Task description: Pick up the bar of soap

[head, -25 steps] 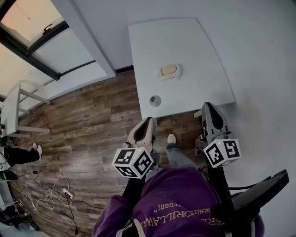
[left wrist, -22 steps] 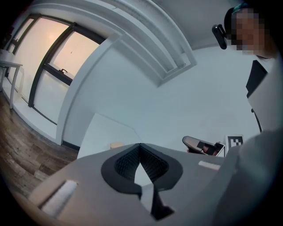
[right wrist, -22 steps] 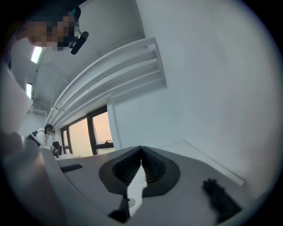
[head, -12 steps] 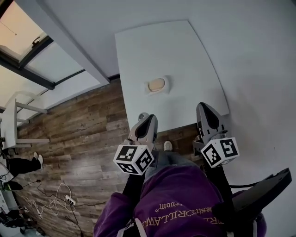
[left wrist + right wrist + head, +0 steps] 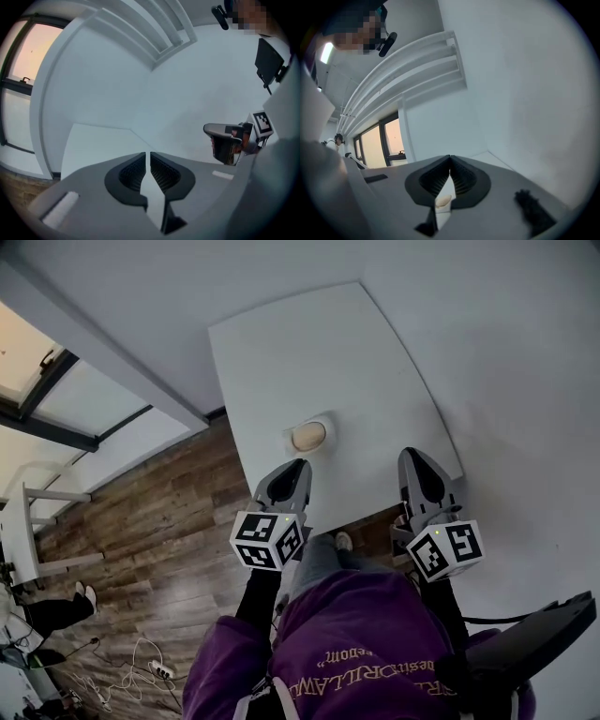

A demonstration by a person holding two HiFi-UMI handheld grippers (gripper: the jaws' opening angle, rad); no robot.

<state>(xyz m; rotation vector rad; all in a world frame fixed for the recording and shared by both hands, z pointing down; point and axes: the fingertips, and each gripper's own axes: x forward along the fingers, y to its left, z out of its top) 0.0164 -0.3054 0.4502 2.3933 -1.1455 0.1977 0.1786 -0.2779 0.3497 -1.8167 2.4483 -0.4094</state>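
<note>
The bar of soap point(image 5: 308, 436) is a pale beige oval lying in a white dish point(image 5: 324, 422) near the front of the white table point(image 5: 319, 343). My left gripper point(image 5: 299, 465) hovers over the table's front edge, just short of the dish. Its jaws point(image 5: 147, 155) are opening, with a thin slit between them and nothing in it. My right gripper point(image 5: 413, 456) is to the right over the table's front right part. It point(image 5: 450, 158) is shut and empty. The soap point(image 5: 443, 200) shows through the gap behind its tips.
A white wall runs behind and to the right of the table. Wooden floor point(image 5: 141, 521) lies to the left, with cables point(image 5: 150, 669) and a white desk point(image 5: 21, 531). The person's shoe point(image 5: 345, 541) is under the table's front edge. A dark chair part point(image 5: 534, 634) is at lower right.
Both grippers have come forward from over the floor to over the table's front edge. The left gripper's tip has closed in on the soap dish.
</note>
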